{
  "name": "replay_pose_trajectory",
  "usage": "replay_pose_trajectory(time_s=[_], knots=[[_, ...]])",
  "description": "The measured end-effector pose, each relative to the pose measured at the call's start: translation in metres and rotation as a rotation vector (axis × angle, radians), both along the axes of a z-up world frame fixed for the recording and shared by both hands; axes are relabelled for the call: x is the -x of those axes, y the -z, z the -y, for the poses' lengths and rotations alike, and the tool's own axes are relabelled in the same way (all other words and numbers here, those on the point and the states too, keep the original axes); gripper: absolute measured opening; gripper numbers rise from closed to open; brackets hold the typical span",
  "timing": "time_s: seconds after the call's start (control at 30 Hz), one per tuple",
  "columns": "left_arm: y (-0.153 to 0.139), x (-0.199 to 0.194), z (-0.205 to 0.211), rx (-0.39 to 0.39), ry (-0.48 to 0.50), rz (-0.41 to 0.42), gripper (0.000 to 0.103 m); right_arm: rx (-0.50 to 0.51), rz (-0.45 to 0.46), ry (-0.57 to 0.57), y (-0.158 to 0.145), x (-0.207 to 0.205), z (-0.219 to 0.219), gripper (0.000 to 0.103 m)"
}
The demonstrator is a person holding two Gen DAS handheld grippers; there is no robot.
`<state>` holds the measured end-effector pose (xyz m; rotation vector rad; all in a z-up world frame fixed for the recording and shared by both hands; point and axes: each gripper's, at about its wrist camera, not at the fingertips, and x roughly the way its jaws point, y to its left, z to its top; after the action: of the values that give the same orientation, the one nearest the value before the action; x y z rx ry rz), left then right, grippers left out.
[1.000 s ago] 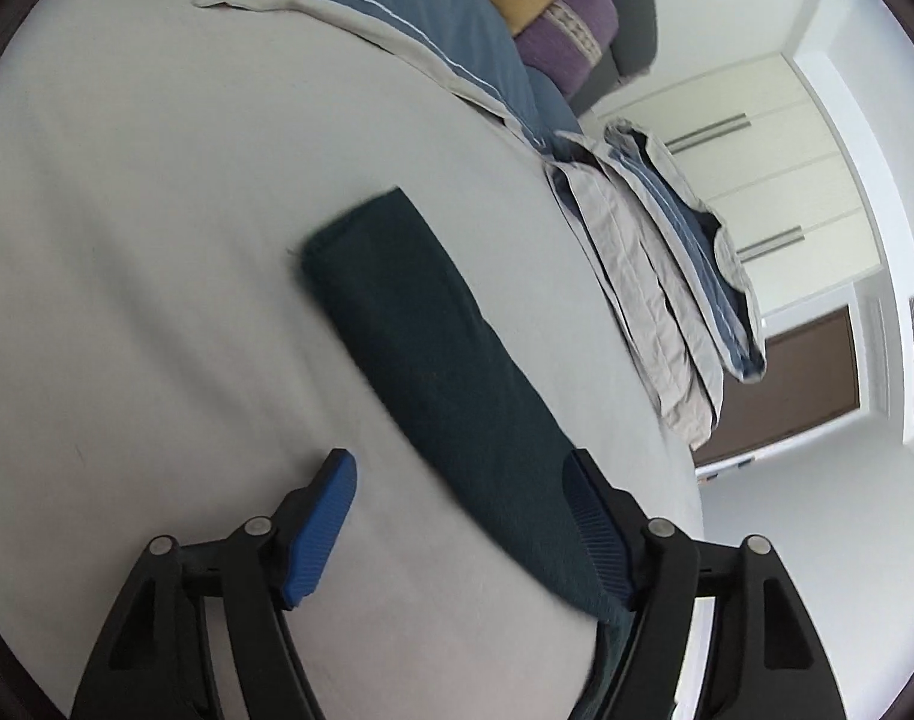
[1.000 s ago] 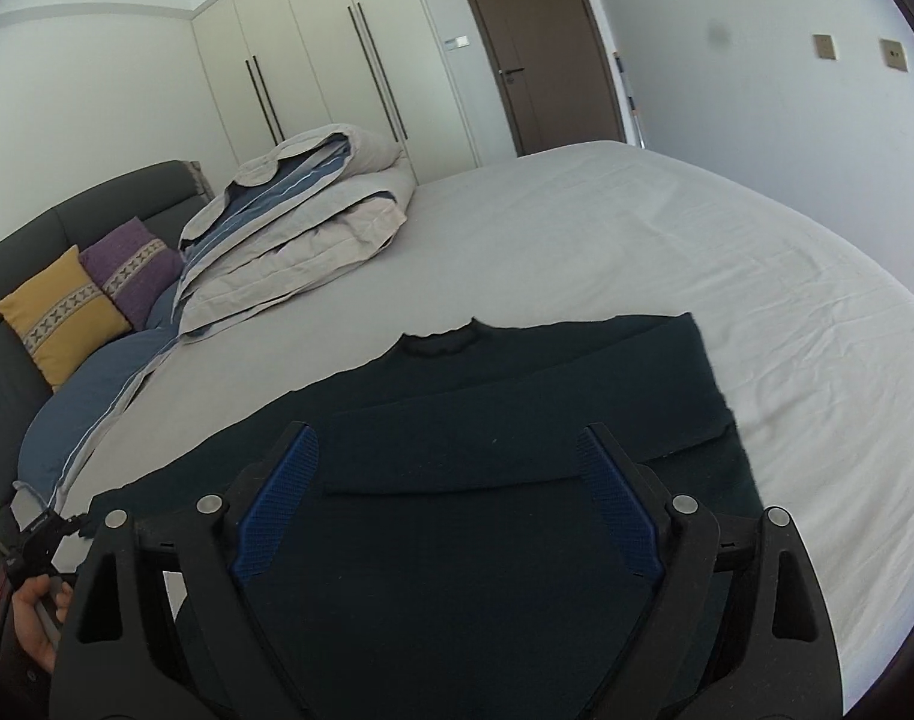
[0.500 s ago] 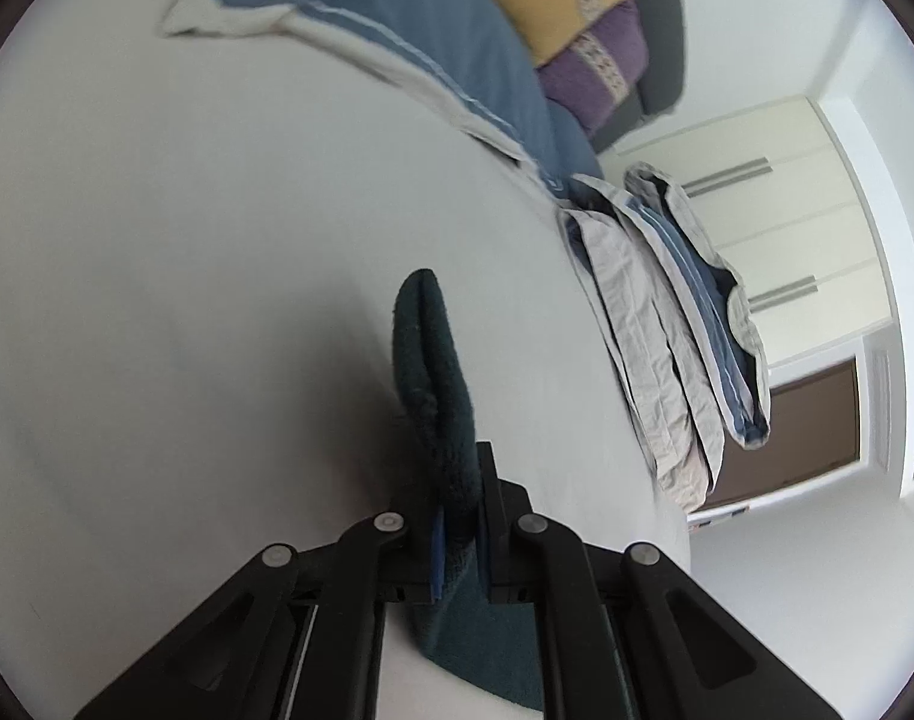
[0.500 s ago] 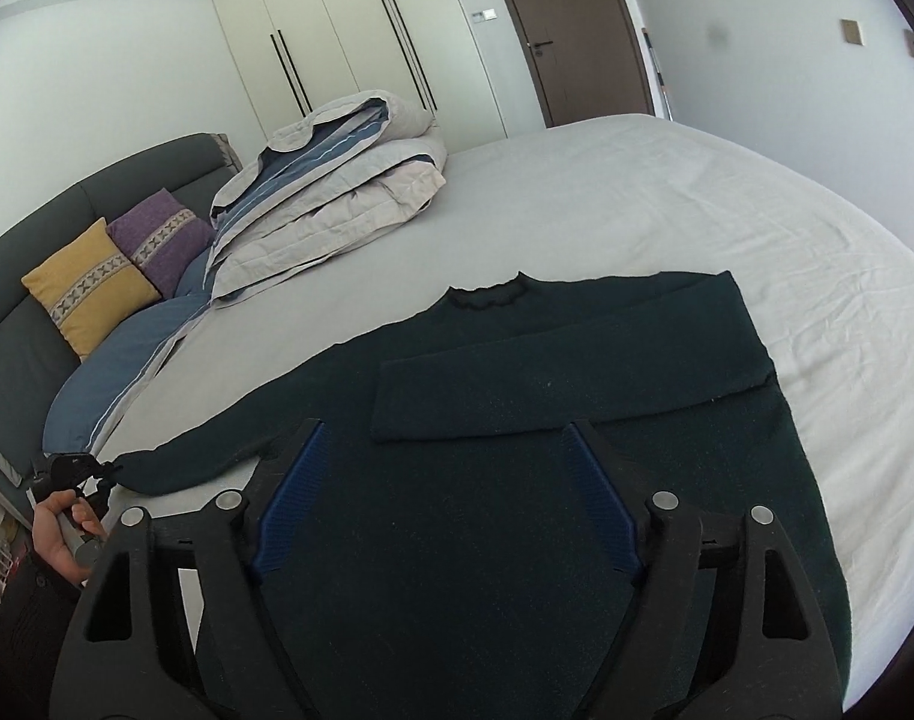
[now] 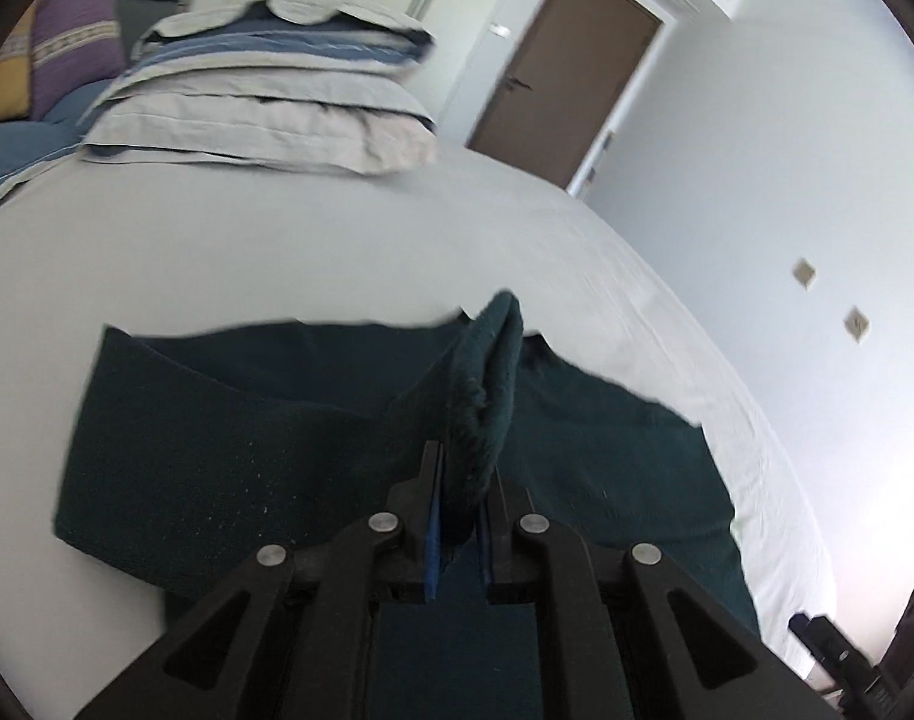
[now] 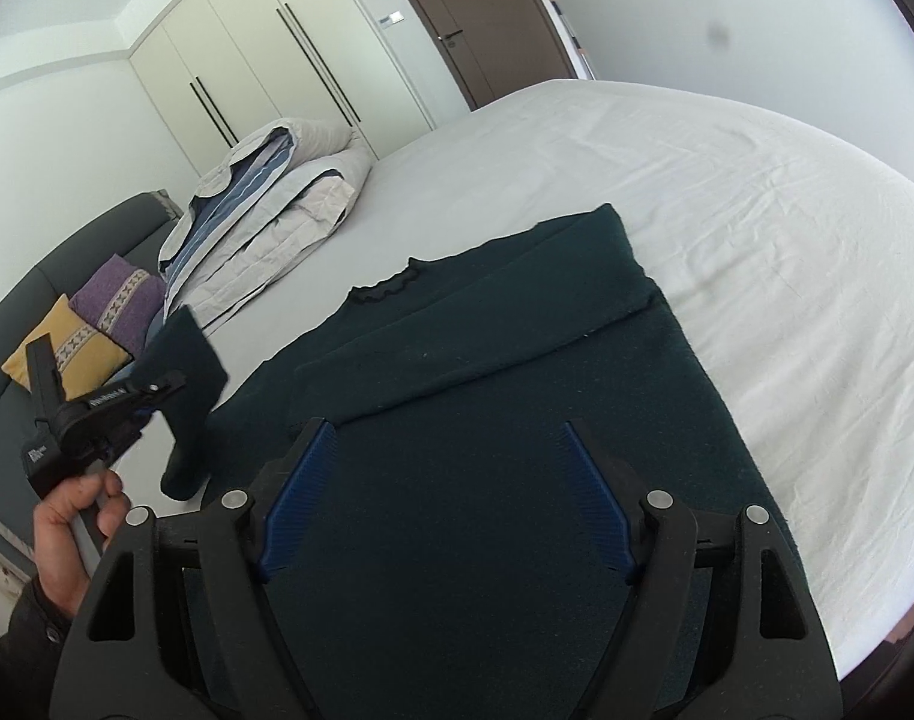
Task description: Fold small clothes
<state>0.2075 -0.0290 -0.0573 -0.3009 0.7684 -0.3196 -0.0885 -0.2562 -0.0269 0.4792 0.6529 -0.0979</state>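
A dark green sweater [image 6: 487, 372] lies flat on the white bed sheet [image 6: 757, 210], collar [image 6: 390, 288] toward the far side. One sleeve [image 6: 469, 342] is folded across the chest. My left gripper [image 5: 460, 468] is shut on the other sleeve's cuff [image 5: 493, 372] and holds it up over the sweater body [image 5: 216, 450]. In the right wrist view that left gripper [image 6: 156, 393] hangs at the left, the sleeve [image 6: 186, 360] draped from it, a hand [image 6: 72, 516] on its handle. My right gripper [image 6: 450, 438] hovers open above the sweater's lower body, nothing between its pads.
A folded duvet stack [image 6: 264, 210] lies at the far left of the bed, with purple and yellow cushions [image 6: 114, 300] against a grey headboard. White wardrobe doors [image 6: 246, 60] and a brown door [image 6: 475, 12] stand beyond. Bare sheet stretches right of the sweater.
The left gripper shut on the sleeve cuff, lifted it and swung it over the sweater body, rolling as it went. The right gripper sank closer over the sweater.
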Motion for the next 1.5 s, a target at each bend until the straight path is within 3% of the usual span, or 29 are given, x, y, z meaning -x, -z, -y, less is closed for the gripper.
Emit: replay_pose_trajectory(time_s=[0.07,0.17,0.2,0.27,0.33,0.5,0.7,0.8,0.87,0.9,0.93,1.17,1.37,1.5], knots=[[0.024,-0.001,0.03,-0.051,0.043,-0.046,0.027,-0.005,-0.017,0.011,0.004,0.002,0.009,0.075],[0.048,0.005,0.034,-0.04,0.053,-0.127,0.053,-0.031,-0.065,0.006,0.014,-0.007,0.021,0.076],[0.048,0.01,0.03,-0.032,0.055,-0.124,0.057,-0.051,-0.076,-0.002,0.018,-0.012,0.023,0.076],[0.042,0.023,0.02,-0.039,0.063,-0.087,0.079,-0.093,-0.089,-0.028,0.025,-0.028,0.023,0.076],[0.034,0.037,0.009,-0.054,0.053,-0.048,0.089,-0.129,-0.1,-0.065,0.031,-0.048,0.016,0.076],[0.025,0.076,-0.026,0.002,0.059,-0.014,0.089,-0.211,-0.188,-0.192,0.049,-0.11,-0.024,0.076],[0.027,0.09,-0.099,0.086,-0.08,-0.052,0.083,-0.13,-0.344,-0.257,0.08,-0.172,-0.079,0.071],[0.027,0.092,-0.129,0.091,-0.142,-0.056,0.081,-0.065,-0.378,-0.278,0.091,-0.194,-0.099,0.049],[0.027,0.092,-0.148,0.094,-0.172,-0.054,0.079,-0.014,-0.385,-0.286,0.092,-0.199,-0.111,0.024],[0.028,0.092,-0.155,0.094,-0.183,-0.054,0.078,-0.01,-0.386,-0.294,0.091,-0.202,-0.114,0.019],[0.028,0.09,-0.161,0.097,-0.19,-0.057,0.077,0.002,-0.385,-0.303,0.089,-0.204,-0.116,0.008],[0.024,0.068,-0.19,0.114,-0.241,-0.05,0.074,0.158,-0.295,-0.335,0.037,-0.204,-0.104,0.006],[0.017,0.033,-0.191,0.08,-0.245,-0.042,0.074,0.193,-0.292,-0.285,0.016,-0.223,-0.056,0.006],[0.028,0.001,-0.188,0.082,-0.252,-0.099,0.074,0.207,-0.27,-0.289,0.011,-0.228,-0.041,0.006]])
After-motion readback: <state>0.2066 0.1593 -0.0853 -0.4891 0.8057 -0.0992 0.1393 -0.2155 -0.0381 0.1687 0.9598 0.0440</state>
